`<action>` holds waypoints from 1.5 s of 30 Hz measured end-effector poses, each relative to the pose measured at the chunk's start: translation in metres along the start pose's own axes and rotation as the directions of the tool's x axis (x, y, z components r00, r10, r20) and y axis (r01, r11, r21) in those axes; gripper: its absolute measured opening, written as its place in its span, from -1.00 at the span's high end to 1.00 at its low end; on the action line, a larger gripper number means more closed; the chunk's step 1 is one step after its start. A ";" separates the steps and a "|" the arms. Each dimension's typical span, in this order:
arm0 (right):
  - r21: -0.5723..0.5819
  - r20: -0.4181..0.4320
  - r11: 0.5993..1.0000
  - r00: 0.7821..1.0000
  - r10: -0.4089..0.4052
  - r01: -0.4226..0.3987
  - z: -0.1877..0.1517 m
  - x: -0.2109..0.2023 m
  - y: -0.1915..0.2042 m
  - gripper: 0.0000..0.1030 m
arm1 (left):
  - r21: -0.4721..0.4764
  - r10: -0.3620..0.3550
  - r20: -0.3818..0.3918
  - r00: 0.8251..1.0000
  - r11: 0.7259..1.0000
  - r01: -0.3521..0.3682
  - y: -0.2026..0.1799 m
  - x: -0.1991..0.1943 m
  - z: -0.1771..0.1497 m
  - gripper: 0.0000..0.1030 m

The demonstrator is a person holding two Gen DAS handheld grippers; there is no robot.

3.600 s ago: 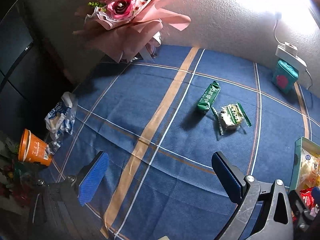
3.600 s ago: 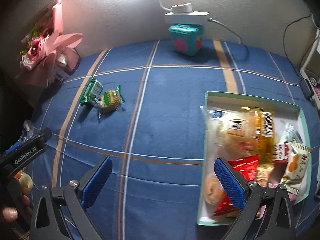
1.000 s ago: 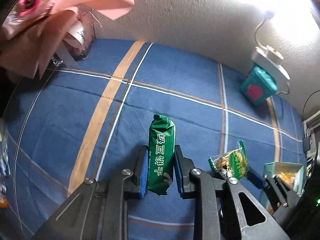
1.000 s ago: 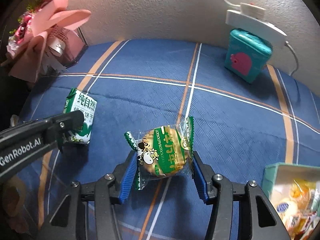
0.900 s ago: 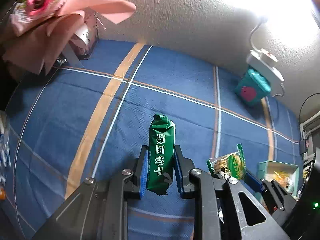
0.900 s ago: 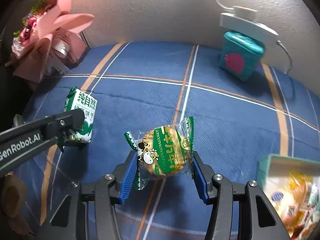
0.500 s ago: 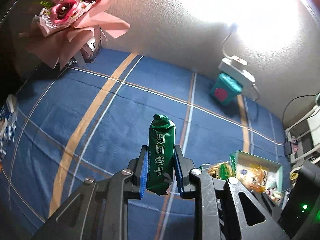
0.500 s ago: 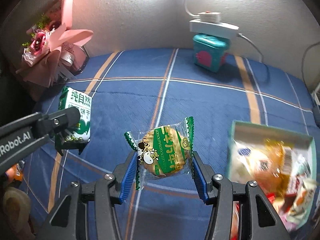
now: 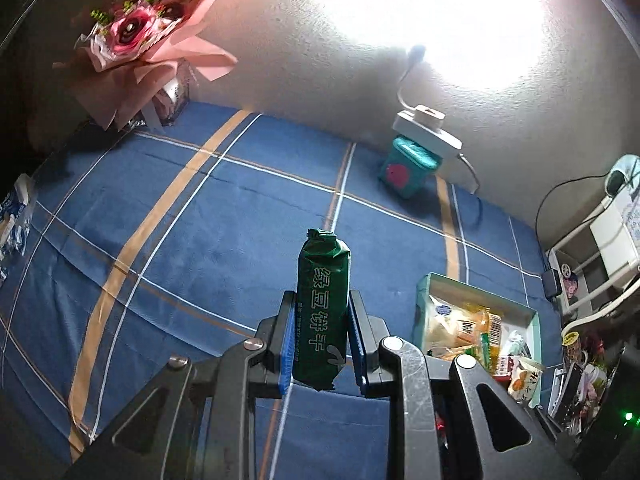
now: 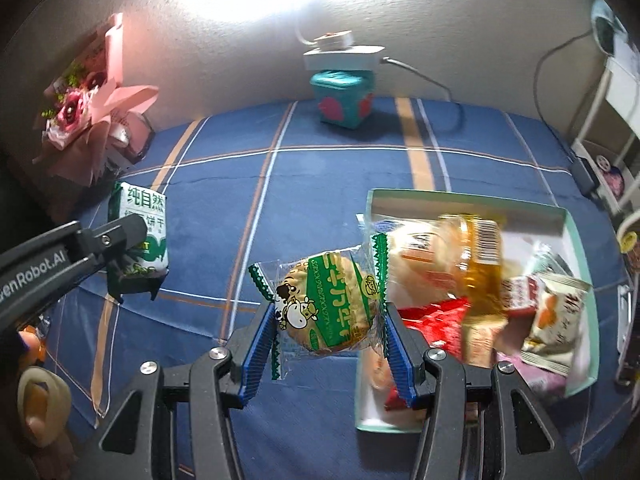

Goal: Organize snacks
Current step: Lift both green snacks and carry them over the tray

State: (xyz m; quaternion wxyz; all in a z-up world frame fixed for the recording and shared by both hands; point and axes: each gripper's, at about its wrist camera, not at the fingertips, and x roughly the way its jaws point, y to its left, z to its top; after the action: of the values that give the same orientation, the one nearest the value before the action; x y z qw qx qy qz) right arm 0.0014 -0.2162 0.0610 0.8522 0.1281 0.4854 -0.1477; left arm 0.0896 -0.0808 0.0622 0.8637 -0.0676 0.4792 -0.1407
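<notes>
A dark green biscuit bar pack (image 9: 322,306) with white Chinese characters stands upright, clamped at its lower half between blue fingers (image 9: 286,338), its crimped top end pointing up, lifted clear of the blue plaid cloth. A round cookie in a clear wrapper (image 10: 326,306) with green zigzag edges, a green label and a cartoon cow is squeezed side to side between blue fingers (image 10: 260,344), held over the cloth just left of the snack box. The pale green snack box (image 10: 576,240) sits open on the cloth, crowded with packets: a yellow-orange bag, red wrappers, a white packet with an orange picture
</notes>
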 end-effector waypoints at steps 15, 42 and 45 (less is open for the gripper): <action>0.174 0.082 0.984 0.996 -0.045 0.030 0.007 -0.037 -0.090 -0.08 | 0.129 -0.125 0.017 0.992 0.984 0.122 -0.071 -0.018 -0.012 0.51; 0.333 0.121 0.943 0.991 -0.058 0.014 0.020 -0.005 -0.203 -0.09 | 0.288 -0.258 -0.128 0.958 0.914 0.285 -0.188 0.054 -0.065 0.51; 0.327 0.120 0.945 0.991 -0.051 0.009 0.021 0.000 -0.201 -0.09 | 0.291 -0.259 -0.133 0.957 0.912 0.288 -0.190 0.060 -0.066 0.51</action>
State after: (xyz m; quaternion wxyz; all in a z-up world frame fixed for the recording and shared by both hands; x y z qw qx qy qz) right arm -0.0576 -0.4099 0.0560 0.8462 0.2498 0.4009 -0.2467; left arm 0.0297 -0.2788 0.0268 0.8126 0.0075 0.4761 -0.3360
